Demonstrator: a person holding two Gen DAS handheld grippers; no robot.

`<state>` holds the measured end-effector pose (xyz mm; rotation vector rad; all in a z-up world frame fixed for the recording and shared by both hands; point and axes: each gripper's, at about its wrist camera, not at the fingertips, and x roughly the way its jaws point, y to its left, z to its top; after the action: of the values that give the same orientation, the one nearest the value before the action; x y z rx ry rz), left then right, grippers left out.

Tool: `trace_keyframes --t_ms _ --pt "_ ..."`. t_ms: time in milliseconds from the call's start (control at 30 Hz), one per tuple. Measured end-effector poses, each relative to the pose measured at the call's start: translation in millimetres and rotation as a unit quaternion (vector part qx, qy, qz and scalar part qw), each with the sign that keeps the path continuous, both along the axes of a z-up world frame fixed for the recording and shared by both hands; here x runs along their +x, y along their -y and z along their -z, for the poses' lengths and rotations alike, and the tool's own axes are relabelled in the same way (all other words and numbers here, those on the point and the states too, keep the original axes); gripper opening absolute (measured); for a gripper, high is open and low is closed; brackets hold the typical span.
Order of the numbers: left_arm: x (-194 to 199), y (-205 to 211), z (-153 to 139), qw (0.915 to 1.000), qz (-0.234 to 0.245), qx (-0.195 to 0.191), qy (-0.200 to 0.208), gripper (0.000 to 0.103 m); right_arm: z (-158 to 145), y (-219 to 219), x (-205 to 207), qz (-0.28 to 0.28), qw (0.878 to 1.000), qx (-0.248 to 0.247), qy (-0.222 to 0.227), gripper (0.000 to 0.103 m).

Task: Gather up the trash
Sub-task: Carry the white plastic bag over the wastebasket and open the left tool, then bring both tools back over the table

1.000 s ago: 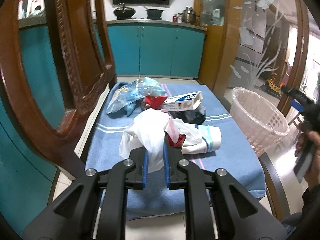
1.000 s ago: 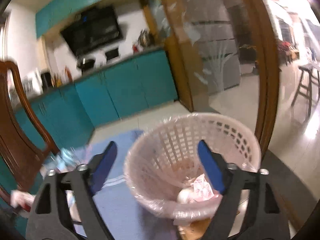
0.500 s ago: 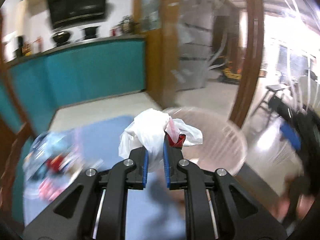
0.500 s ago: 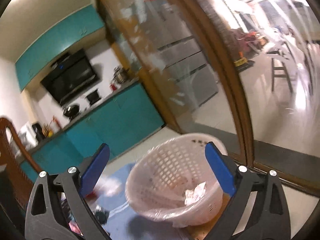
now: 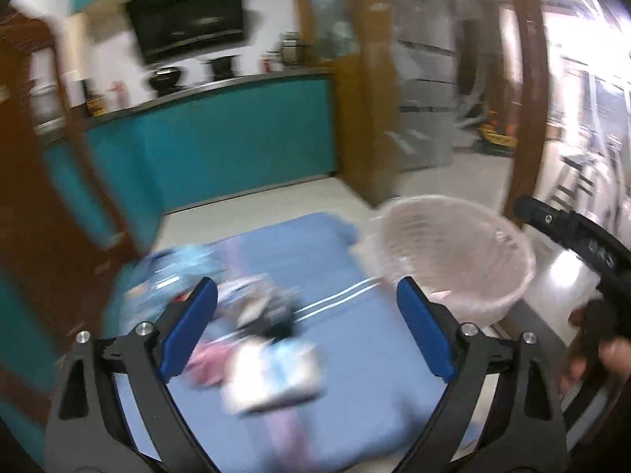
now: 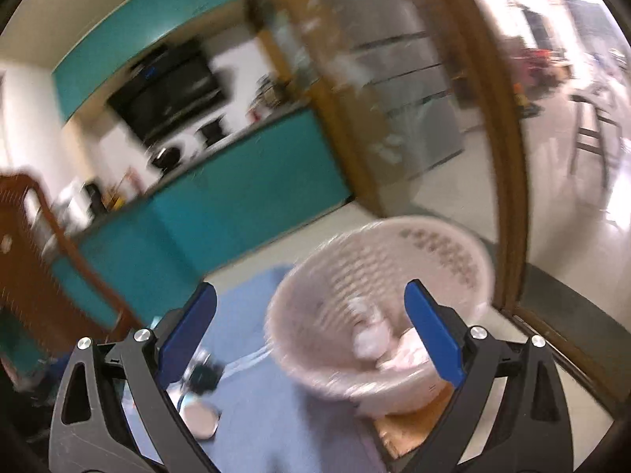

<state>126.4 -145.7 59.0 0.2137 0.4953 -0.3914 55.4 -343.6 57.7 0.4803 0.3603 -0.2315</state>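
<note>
My left gripper (image 5: 307, 325) is open and empty above the blue tablecloth (image 5: 355, 354). A blurred pile of trash (image 5: 252, 307) lies on the cloth between and beyond its fingers: a white and blue packet (image 5: 276, 374), a dark item, bluish plastic bags (image 5: 173, 276). The pale pink basket (image 5: 453, 256) stands at the table's right edge. My right gripper (image 6: 311, 333) is open and empty, hovering before the basket (image 6: 378, 299), which holds crumpled white trash (image 6: 370, 335). The right gripper also shows in the left wrist view (image 5: 583, 248), held in a hand.
A carved wooden chair back (image 5: 47, 181) stands at the left. Teal kitchen cabinets (image 5: 236, 138) lie beyond the table. A wooden door frame (image 5: 524, 90) rises behind the basket. A small round lid-like item (image 6: 201, 418) lies on the cloth.
My left gripper opened and no longer holds the white plastic bag; it swung from over the basket back toward the table. White trash now lies in the basket. The right gripper stayed open.
</note>
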Motion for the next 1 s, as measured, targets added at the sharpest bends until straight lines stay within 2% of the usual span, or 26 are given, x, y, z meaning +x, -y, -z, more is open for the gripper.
trace_keyframes --t_ms 100,267,367,500,733,1000 --pt "-15.5 -71.2 5.6 0.9965 -0.063 -0.047 -0.025 0.096 0.4 -31.1 7.5 -0.058 0.998 -0.026 -0.016 0.094" --pt "-30.5 -130.5 31.4 0.9868 -0.125 -0.095 -0.042 0.097 7.6 -85.0 5.6 -0.135 0.989 -0.048 -0.047 0.094" --pt "-25.6 -133.4 40.1 0.9881 -0.127 -0.076 -0.043 0.097 8.5 -108.8 -3.6 -0.156 0.984 -0.073 -0.052 0.094" --pt "-27.2 -131.2 50.4 0.9913 -0.113 -0.055 -0.039 0.097 9.9 -130.6 -10.8 -0.173 0.98 -0.082 -0.055 0.094" --pt "-22.2 -134.5 60.3 0.9892 -0.11 -0.065 -0.072 0.097 17.6 -137.1 -1.2 -0.168 0.979 -0.087 -0.069 0.094" --pt "-20.8 -132.6 63.1 0.9895 -0.1 -0.068 -0.078 0.097 20.3 -137.7 0.5 -0.169 0.979 -0.091 -0.073 0.094"
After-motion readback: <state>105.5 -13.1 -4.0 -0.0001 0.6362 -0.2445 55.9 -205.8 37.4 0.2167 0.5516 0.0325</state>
